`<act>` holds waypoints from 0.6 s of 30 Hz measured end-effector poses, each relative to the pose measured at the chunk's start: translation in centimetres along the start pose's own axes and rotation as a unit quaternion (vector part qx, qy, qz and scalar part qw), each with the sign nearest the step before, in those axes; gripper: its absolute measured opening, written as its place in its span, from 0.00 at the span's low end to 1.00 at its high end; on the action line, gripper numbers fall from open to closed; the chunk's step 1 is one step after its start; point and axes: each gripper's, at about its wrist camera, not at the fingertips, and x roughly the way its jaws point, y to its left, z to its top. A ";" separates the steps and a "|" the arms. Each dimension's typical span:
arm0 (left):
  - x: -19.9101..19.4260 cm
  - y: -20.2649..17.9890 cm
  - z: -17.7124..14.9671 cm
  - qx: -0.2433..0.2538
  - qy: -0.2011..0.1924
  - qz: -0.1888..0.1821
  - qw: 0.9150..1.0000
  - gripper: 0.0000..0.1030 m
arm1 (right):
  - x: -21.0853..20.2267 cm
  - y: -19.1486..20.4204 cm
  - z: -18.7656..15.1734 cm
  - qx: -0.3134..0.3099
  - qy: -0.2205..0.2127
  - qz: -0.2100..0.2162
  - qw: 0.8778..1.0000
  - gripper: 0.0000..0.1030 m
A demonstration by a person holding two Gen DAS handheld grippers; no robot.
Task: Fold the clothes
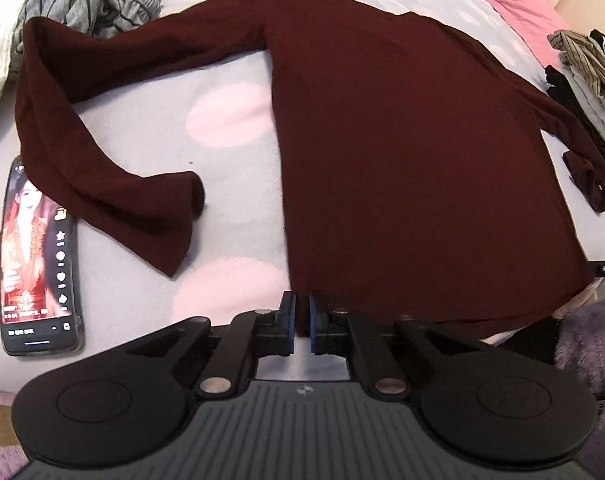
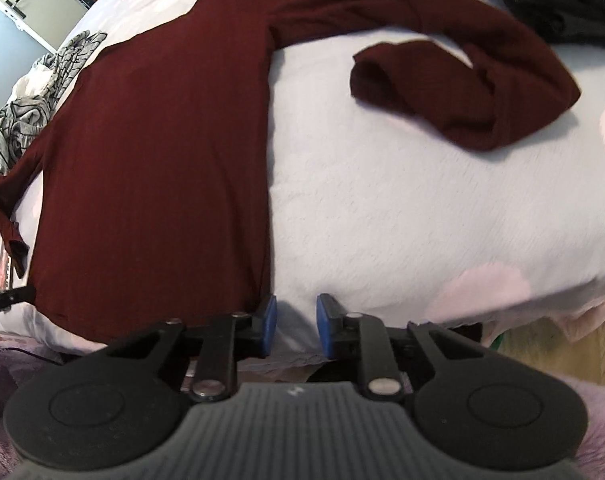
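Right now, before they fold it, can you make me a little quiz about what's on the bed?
1. True or false: the phone beside the sleeve has its screen lit.
2. Pick one: the sweater spread on the bed is A) blue, B) dark red, C) yellow.
3. Short answer: which one has its jaws standing apart, the left gripper or the right gripper?

Key
1. True.
2. B.
3. The right gripper. The left gripper is closed on the sweater's bottom edge.
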 end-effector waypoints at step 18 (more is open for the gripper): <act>0.1 -0.5 -0.3 0.005 -0.001 0.026 1.000 0.04 | 0.0 1.0 1.0 0.025 -0.007 0.061 0.998 0.26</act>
